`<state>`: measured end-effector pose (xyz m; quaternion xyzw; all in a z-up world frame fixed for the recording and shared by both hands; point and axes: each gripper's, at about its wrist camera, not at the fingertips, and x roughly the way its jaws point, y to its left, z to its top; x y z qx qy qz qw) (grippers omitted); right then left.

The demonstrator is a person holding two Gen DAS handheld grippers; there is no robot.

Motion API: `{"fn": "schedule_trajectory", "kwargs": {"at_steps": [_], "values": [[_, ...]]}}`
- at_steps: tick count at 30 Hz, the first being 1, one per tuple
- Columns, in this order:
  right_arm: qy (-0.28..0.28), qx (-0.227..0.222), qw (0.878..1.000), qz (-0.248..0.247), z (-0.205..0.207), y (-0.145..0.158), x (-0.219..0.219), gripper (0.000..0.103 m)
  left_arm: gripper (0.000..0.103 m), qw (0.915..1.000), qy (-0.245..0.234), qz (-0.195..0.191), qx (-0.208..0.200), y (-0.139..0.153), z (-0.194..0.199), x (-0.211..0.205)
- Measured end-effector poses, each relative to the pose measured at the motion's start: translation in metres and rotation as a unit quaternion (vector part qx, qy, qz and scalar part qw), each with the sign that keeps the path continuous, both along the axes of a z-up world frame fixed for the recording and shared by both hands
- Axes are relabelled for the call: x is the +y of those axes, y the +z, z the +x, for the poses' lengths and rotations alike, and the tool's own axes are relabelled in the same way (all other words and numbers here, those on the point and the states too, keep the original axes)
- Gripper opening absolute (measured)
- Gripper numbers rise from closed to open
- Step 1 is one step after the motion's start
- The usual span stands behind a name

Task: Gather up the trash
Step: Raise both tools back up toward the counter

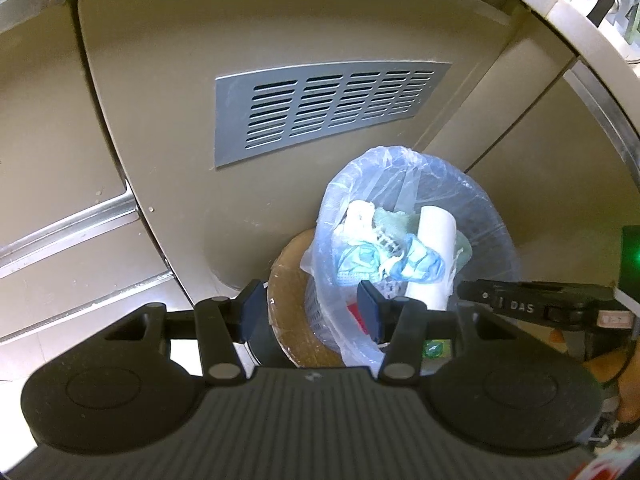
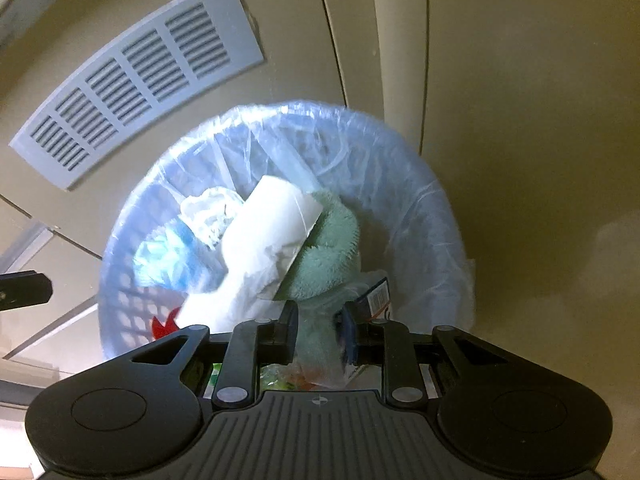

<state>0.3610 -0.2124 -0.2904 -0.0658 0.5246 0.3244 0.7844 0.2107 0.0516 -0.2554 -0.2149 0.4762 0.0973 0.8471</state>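
Note:
A lattice trash basket lined with a pale blue plastic bag stands against a beige cabinet. It is heaped with a white paper roll, a pale green fluffy cloth, crumpled blue-and-white wrappers and a barcoded packet. My right gripper points down into the basket's near side, shut on the green cloth's lower end, with some clear film beside it. My left gripper stands open astride the basket's left rim and bag edge, its pads not pressing on anything.
A grey slotted vent grille is set in the cabinet behind the basket. A brown round disc lies at the basket's left foot. Metal drawer rails run on the left. A red scrap shows through the lattice.

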Motion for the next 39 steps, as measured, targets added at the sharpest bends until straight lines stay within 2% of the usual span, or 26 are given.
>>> {"fn": "schedule_trajectory", "kwargs": {"at_steps": [3,5,6,15,23,33,39], "values": [[-0.003,-0.007,1.0,0.013,-0.007,0.017,-0.008,0.028,0.047,1.0,-0.002,0.0,-0.004,0.009,0.0,-0.004],[-0.005,-0.015,1.0,0.025,-0.013,0.03,-0.015,0.047,0.047,0.9999,-0.004,0.001,-0.01,0.017,-0.001,-0.009],[-0.005,-0.019,0.999,0.031,-0.017,0.037,-0.018,0.05,0.047,0.9999,-0.005,0.002,-0.012,0.022,-0.002,-0.012],[0.005,-0.026,0.998,0.062,-0.049,0.095,-0.04,0.051,0.047,0.9995,-0.005,0.012,-0.03,0.073,-0.015,-0.04],[0.021,-0.036,0.996,0.082,-0.066,0.146,-0.069,0.053,0.047,0.9986,-0.008,0.037,-0.036,0.121,-0.031,-0.067],[0.015,-0.049,0.993,0.106,-0.071,0.184,-0.106,0.053,0.047,0.9962,-0.019,0.054,-0.066,0.164,-0.041,-0.088],[0.004,-0.061,0.991,0.117,-0.068,0.202,-0.118,0.053,0.047,0.9936,-0.034,0.059,-0.091,0.184,-0.031,-0.091]]}}
